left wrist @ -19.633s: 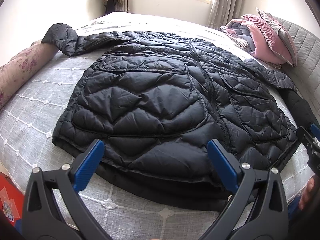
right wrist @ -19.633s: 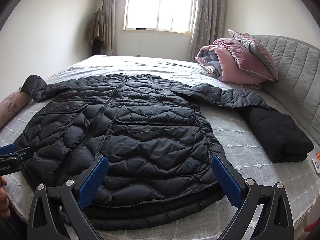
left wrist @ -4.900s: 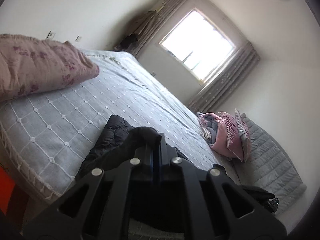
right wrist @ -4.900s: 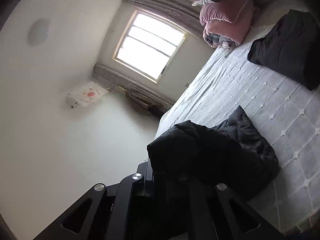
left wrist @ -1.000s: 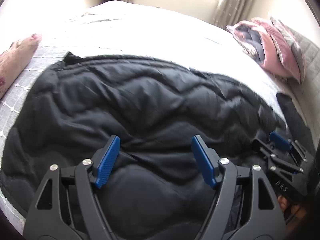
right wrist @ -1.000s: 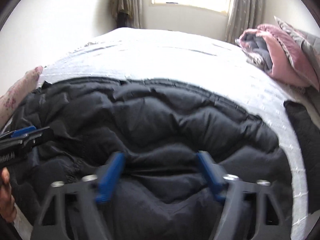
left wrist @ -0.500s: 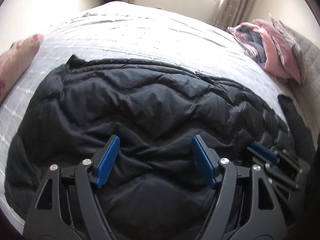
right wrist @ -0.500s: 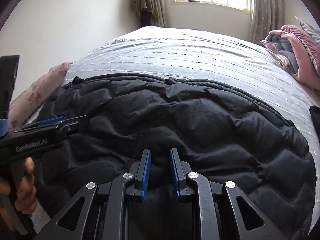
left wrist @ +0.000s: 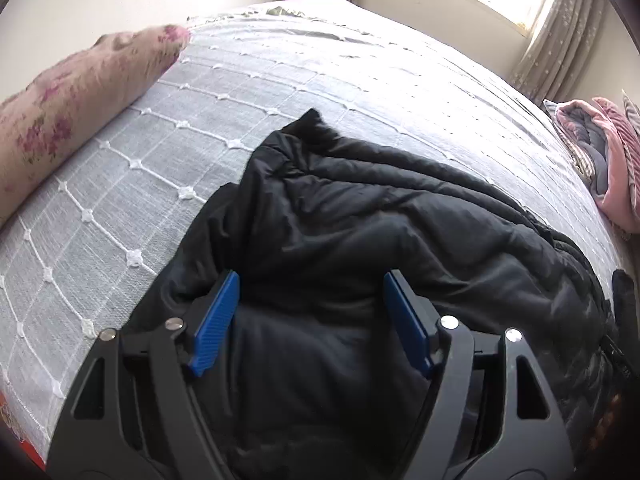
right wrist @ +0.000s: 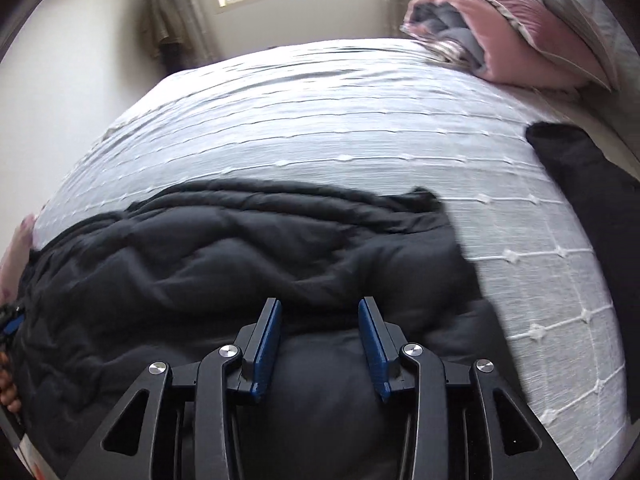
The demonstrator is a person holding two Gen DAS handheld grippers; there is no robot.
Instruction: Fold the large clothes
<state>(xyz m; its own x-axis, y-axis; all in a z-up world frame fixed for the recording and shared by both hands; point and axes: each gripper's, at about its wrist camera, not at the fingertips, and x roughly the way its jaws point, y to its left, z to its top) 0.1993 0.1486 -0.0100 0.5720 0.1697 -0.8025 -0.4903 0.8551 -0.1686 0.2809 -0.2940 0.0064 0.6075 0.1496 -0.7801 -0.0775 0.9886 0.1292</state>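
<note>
Black puffer jacket (left wrist: 360,216) lies rumpled on the bed (left wrist: 280,80) (floral pillow (left wrist: 72,96) at 10 o'clock). Left gripper (left wrist: 308,312) fingers apart over it. Right gripper (right wrist: 320,336) fingers part-open, padding bulging between them.

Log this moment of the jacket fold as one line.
item: black puffer jacket bunched on bed | left hand-held gripper: open over jacket | right hand-held gripper: open over jacket | fold: unfinished
</note>
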